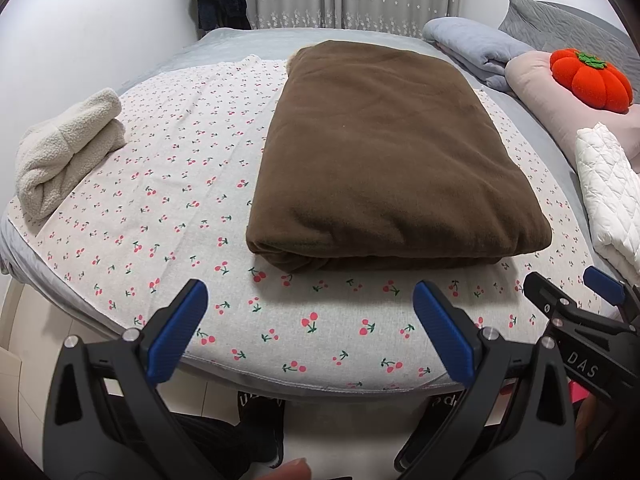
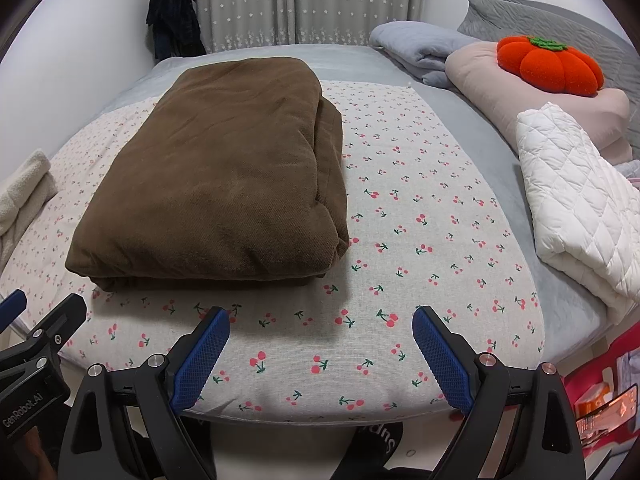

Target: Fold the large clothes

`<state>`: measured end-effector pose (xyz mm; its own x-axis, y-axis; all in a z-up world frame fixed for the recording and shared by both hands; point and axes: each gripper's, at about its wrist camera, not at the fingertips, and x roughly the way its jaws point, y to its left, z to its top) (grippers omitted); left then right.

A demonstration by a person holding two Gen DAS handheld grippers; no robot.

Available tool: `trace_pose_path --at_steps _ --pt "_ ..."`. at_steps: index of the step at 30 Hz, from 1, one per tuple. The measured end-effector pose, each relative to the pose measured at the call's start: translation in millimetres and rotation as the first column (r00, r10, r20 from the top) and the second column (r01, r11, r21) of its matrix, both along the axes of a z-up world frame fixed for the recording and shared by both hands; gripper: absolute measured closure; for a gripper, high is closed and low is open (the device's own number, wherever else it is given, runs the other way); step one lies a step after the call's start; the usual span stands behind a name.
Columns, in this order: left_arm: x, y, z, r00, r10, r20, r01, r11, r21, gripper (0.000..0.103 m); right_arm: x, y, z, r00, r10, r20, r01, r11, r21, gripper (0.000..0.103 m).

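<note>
A large brown garment (image 1: 384, 160) lies folded into a thick rectangle on the cherry-print sheet (image 1: 168, 184) of the bed. It also shows in the right wrist view (image 2: 224, 176), left of centre on the sheet (image 2: 420, 208). My left gripper (image 1: 310, 300) is open and empty, held over the bed's near edge just in front of the fold. My right gripper (image 2: 320, 326) is open and empty, at the near edge, to the right of the brown bundle. The right gripper also shows at the lower right of the left wrist view (image 1: 568, 292).
A cream fleece bundle (image 1: 64, 152) sits at the bed's left edge. A folded white quilted piece (image 2: 580, 208), a pink pillow (image 2: 500, 80) with an orange pumpkin cushion (image 2: 550, 66), and a grey-blue blanket (image 2: 416, 48) lie on the right. Curtains (image 2: 300, 0) hang behind.
</note>
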<state>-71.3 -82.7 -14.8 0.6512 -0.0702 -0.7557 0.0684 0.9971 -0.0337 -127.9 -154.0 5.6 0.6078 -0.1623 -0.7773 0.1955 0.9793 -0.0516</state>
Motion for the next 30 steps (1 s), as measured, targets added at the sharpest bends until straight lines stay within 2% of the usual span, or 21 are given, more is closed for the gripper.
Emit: trace_pose_path --at_steps 30 --pt "-1.0 -1.2 -1.0 1.000 -0.003 -0.003 0.003 1.000 0.002 0.001 -2.5 -2.0 -0.2 1.000 0.007 -0.005 -0.007 1.000 -0.003 0.009"
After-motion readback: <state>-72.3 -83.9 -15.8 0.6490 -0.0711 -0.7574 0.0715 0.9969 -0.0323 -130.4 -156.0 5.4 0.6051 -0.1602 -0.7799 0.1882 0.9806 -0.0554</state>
